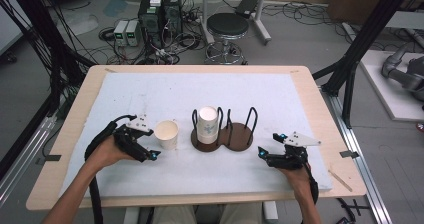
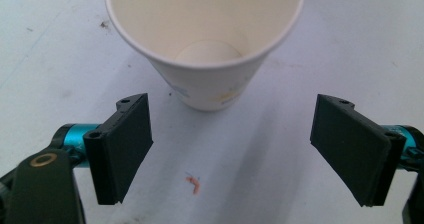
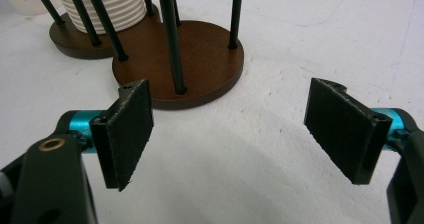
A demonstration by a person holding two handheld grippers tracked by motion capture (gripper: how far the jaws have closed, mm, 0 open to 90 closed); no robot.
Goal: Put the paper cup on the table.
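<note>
One upright cup (image 1: 166, 134) stands at 2 o'clock, just beside the left gripper (image 1: 145, 151), released; right gripper (image 1: 270, 149) likewise released.

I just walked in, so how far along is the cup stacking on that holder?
One stack of cups already stands in the holder. The left gripper is open and aimed at the loose paper cup, not gripping it. The right gripper is open; the holder's right ring stands empty.
</note>
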